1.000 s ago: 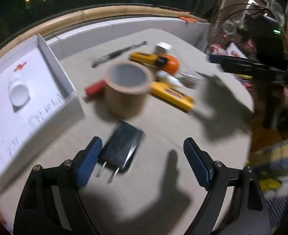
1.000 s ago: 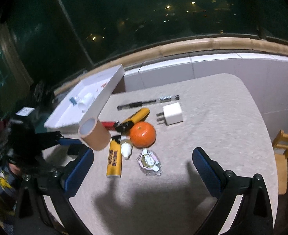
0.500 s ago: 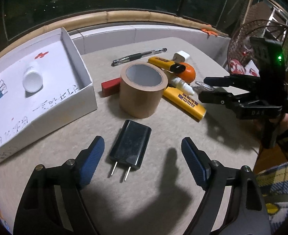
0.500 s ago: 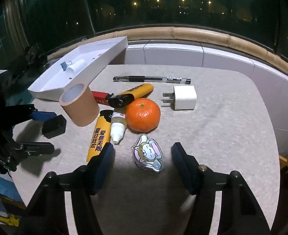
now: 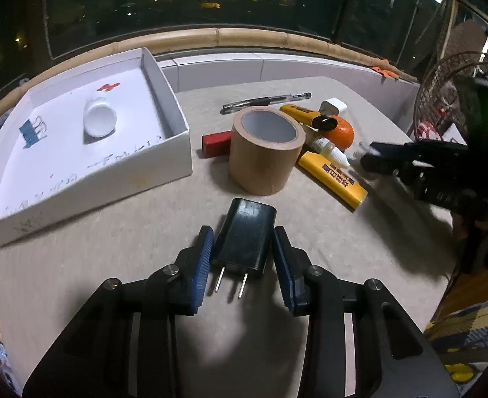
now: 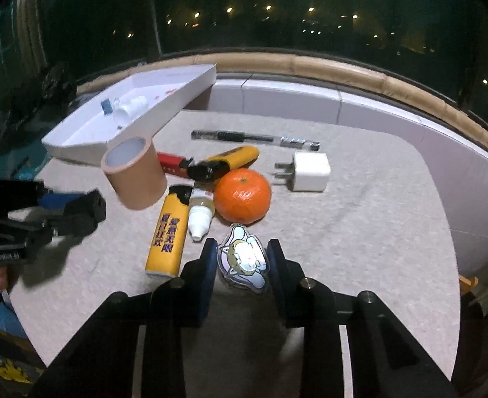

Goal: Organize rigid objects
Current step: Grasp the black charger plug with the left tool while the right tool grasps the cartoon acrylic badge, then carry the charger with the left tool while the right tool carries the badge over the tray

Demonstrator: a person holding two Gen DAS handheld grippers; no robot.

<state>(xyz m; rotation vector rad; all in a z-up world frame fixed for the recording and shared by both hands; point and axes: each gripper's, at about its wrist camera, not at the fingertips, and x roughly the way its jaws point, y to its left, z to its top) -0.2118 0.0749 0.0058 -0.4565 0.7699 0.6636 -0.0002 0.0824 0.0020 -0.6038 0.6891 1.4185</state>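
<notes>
1. The glossy black charger (image 5: 244,233), lying flat on the speckled table (image 5: 111,265), is clamped between the ribbed blue pads of the left gripper (image 5: 242,258), whose jaws have just been closing.
2. The flat cartoon charm (image 6: 244,260) is pinched by the right gripper (image 6: 242,265), its jaws likewise just closed in.

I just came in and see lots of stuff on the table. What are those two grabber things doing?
A person is tidying small things into the white box, with a grabber in each hand. The left gripper has just been closing around the black charger, which lies on the table between its blue pads. The right gripper has just been closing on the cartoon charm. Neither thing is lifted yet. The tape roll, orange, pen and lighters are on the table outside the box.
</notes>
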